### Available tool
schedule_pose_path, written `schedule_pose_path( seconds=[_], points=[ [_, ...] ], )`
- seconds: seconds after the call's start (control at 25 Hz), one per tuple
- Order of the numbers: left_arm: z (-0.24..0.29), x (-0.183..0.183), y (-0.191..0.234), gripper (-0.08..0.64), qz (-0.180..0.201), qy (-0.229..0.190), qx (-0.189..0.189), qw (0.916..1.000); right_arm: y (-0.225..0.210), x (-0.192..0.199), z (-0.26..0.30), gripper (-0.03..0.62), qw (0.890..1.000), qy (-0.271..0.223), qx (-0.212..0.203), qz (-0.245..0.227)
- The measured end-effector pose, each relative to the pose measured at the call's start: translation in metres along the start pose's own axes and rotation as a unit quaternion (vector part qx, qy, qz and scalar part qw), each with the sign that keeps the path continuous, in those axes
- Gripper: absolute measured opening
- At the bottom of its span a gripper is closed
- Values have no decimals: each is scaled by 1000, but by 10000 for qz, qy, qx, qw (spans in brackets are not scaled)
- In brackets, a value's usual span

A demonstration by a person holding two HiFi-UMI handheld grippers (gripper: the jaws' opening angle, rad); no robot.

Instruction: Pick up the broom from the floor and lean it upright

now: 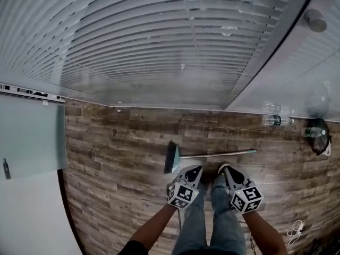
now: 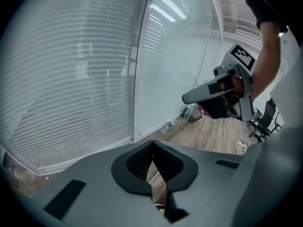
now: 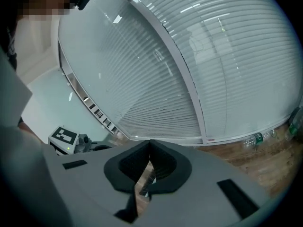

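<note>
**Closed Grippers Poised Over Fallen Broom**

The broom point(image 1: 171, 159) lay flat on the wood-plank floor point(image 1: 106, 158), its brush head to the left and its handle running right. Near it, the left gripper point(image 1: 195, 169) and the right gripper point(image 1: 224, 168) hung with jaws pressed together, holding nothing. Both would need to open before pinching the thin handle squarely. Glass with blinds point(image 1: 159, 47) walled the room, and bottles point(image 1: 276, 121) lay at far right.

I am counting one broom point(image 1: 212, 155) lying on the wooden floor point(image 1: 117, 158). Two grippers are showing above it: one left gripper point(image 1: 195, 169) and one right gripper point(image 1: 224, 169). Along the far edge of the floor two plastic bottles point(image 1: 276, 121) are lying, and one dark round thing point(image 1: 320, 136) is sitting beside them. One white cable point(image 1: 296, 228) is lying near the floor's right edge.
</note>
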State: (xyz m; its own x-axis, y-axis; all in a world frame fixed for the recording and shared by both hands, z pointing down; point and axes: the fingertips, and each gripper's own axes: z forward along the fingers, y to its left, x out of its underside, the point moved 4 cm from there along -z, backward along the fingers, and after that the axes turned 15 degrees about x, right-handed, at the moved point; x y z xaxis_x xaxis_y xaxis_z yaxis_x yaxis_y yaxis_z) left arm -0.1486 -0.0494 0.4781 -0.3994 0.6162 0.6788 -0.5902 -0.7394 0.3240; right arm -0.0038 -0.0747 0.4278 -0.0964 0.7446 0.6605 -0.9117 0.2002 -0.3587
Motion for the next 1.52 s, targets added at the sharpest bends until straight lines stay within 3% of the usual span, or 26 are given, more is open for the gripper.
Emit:
schedule_pose_path(
  seconds=[0.28, 0.64, 0.8, 0.96, 1.28, 1.32, 1.44, 1.52],
  points=[
    [64, 82, 40, 23, -236, 445, 143, 9986, -26, 65, 78, 18, 9991, 128, 252, 302],
    [134, 172, 81, 23, -301, 1127, 170, 9930, -73, 155, 153, 17, 9950, 772, 533, 355],
    [160, 216, 83, 25, -337, 1561, 179, 9870, -90, 199, 175, 17, 9908, 967, 631, 705],
    [202, 251, 93, 25, -79, 1715, 230, 9849, -111, 248, 207, 18, 9859, 1144, 808, 917],
    [310, 323, 106, 26, 798, 2344, 538, 9674, -172, 321, 249, 18, 9781, 1391, 1181, 1001],
    [320, 333, 106, 36, 860, 2435, 572, 9644, -179, 328, 249, 18, 9774, 1402, 1234, 987],
    [346, 359, 111, 163, 786, 2637, 648, 9592, -204, 351, 253, 18, 9721, 1481, 1495, 1035],
    [358, 374, 116, 163, 765, 2734, 639, 9567, -217, 366, 257, 18, 9674, 1543, 1653, 1136]
  ],
)
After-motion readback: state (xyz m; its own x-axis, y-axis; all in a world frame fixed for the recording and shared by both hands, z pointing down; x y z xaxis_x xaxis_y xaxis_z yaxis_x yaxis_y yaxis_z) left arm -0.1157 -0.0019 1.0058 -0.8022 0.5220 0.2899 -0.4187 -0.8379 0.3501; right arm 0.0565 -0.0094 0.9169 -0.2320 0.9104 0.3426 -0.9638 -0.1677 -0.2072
